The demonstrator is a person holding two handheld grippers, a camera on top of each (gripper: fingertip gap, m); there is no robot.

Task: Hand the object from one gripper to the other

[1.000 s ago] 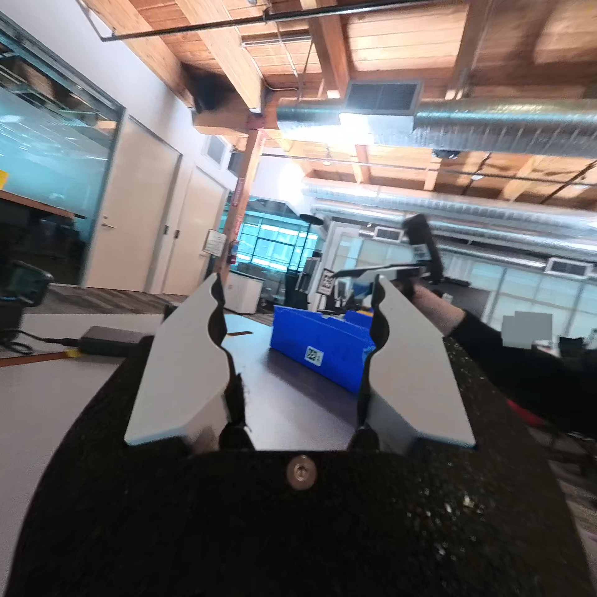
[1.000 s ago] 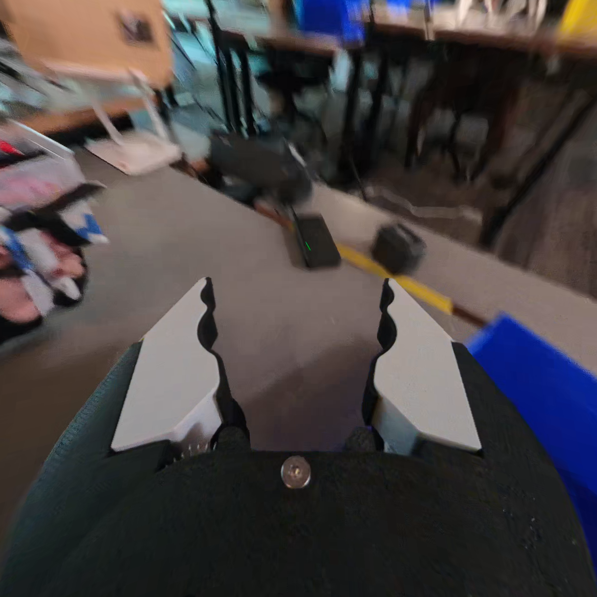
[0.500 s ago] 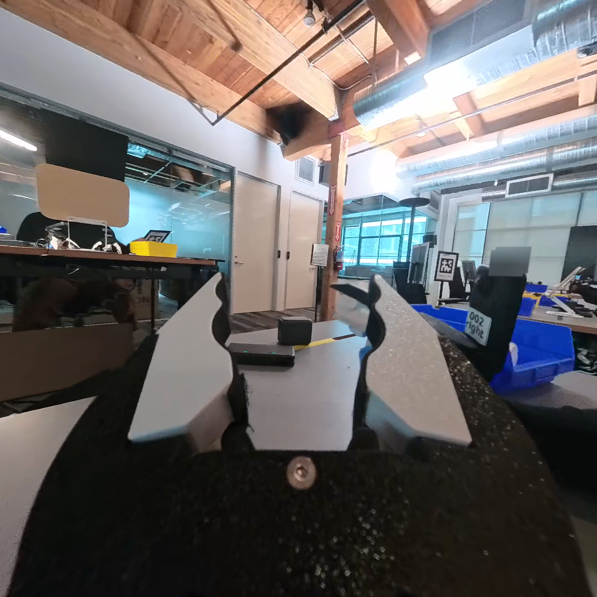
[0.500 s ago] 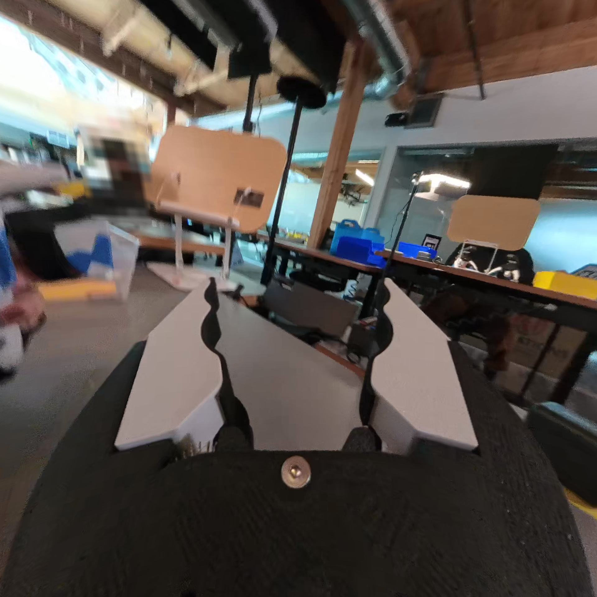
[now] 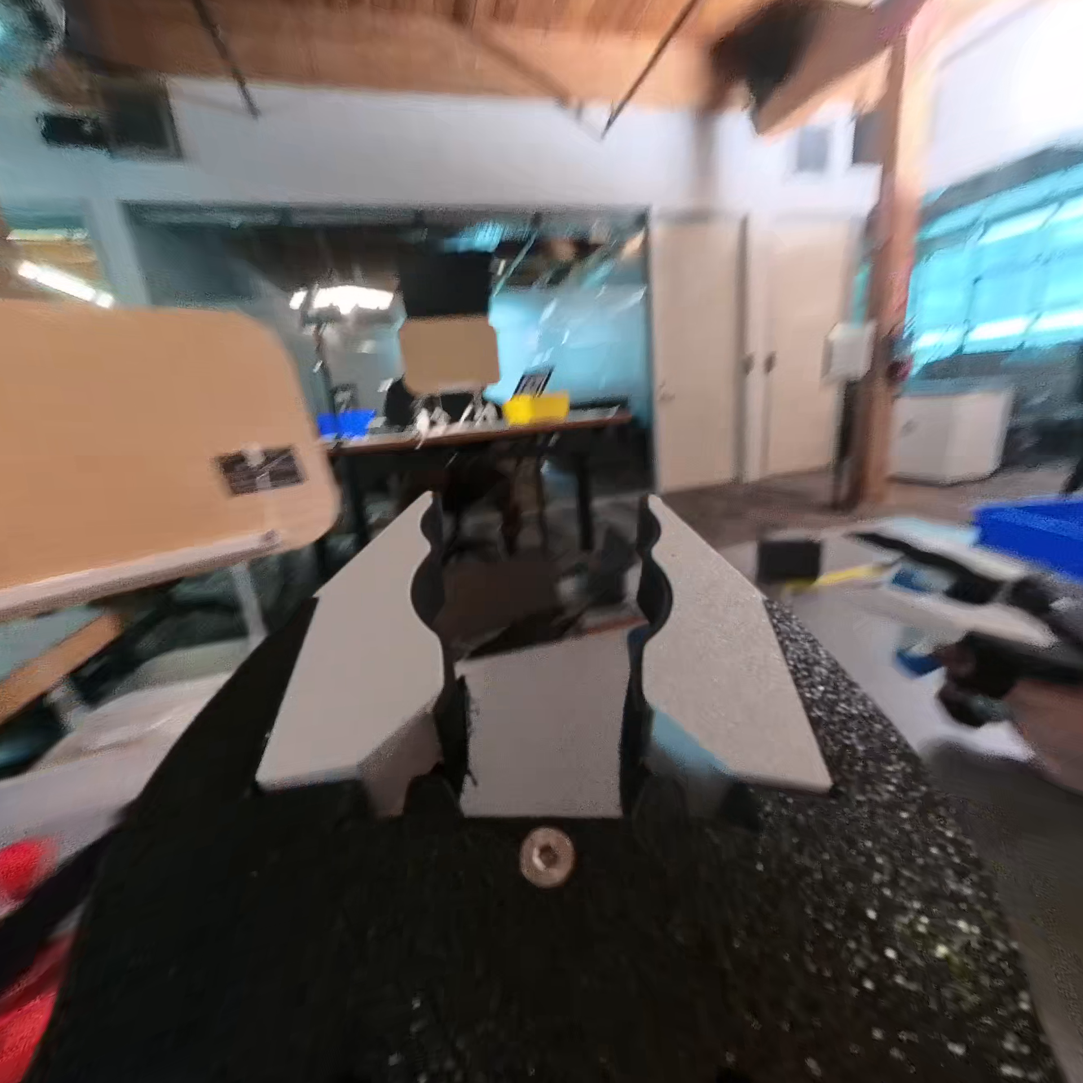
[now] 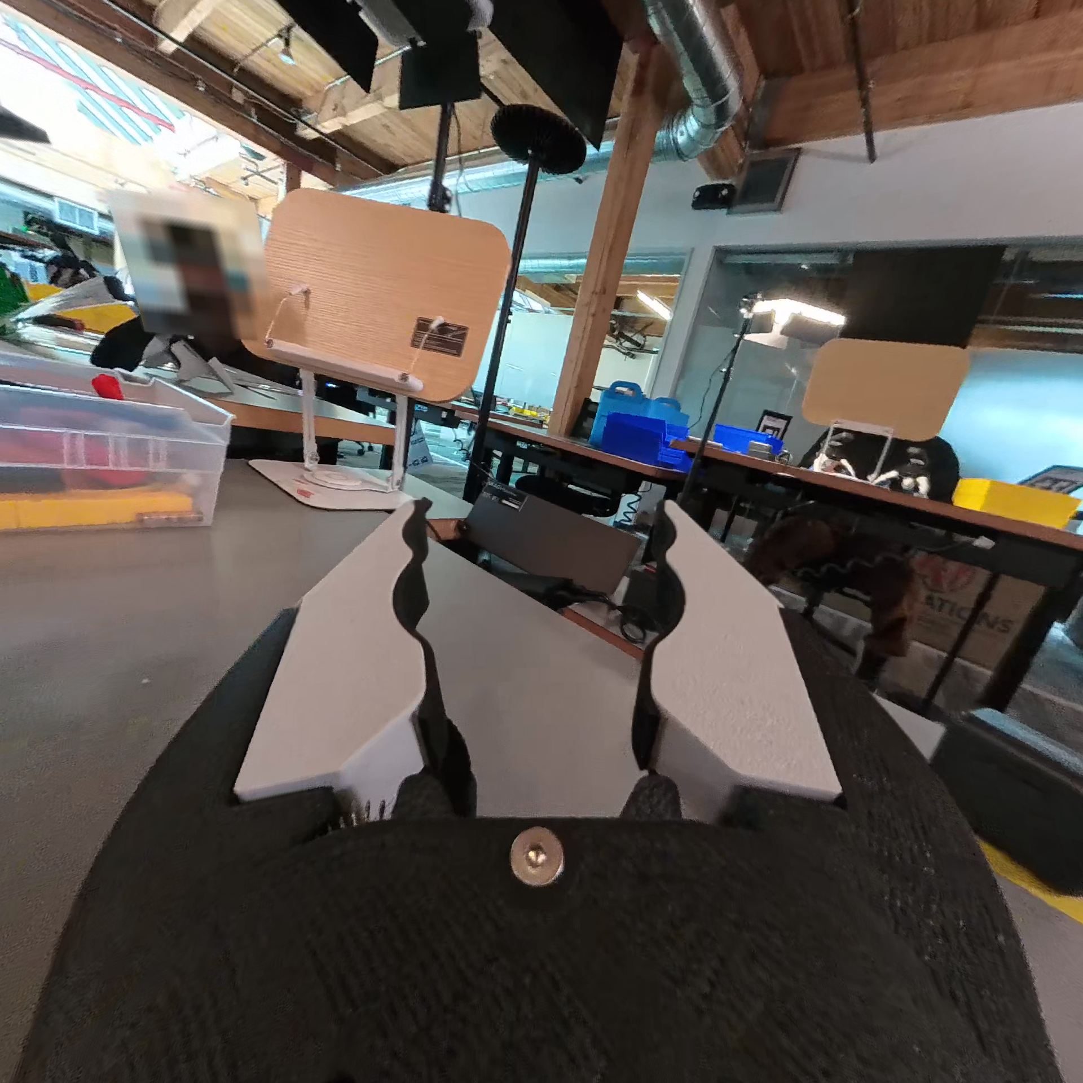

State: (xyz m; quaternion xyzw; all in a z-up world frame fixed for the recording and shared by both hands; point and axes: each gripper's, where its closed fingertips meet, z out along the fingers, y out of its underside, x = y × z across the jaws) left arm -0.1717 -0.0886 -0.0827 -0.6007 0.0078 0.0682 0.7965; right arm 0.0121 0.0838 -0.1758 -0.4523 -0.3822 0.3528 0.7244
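My left gripper point(image 5: 539, 504) is open and empty, held level above the grey table point(image 5: 539, 721); its view is blurred. My right gripper point(image 6: 542, 510) is open and empty above the same table point(image 6: 117, 615). It also shows at the right edge of the left wrist view point(image 5: 967, 592), held by a hand, with its white fingers pointing left. No object sits between either pair of fingers. I cannot pick out a loose object to hand over.
A clear plastic bin point(image 6: 105, 445) with red and yellow items stands at the left. A wooden board on a white stand point(image 6: 381, 293) rises behind it, also in the left wrist view point(image 5: 146, 433). A blue bin point(image 5: 1037, 527) and a small black box point(image 5: 788, 559) sit far right.
Both grippers have swung round: the left view panned left to the room and board stand, and the right view tilted up from the table, then steadied. Both stayed open and empty.
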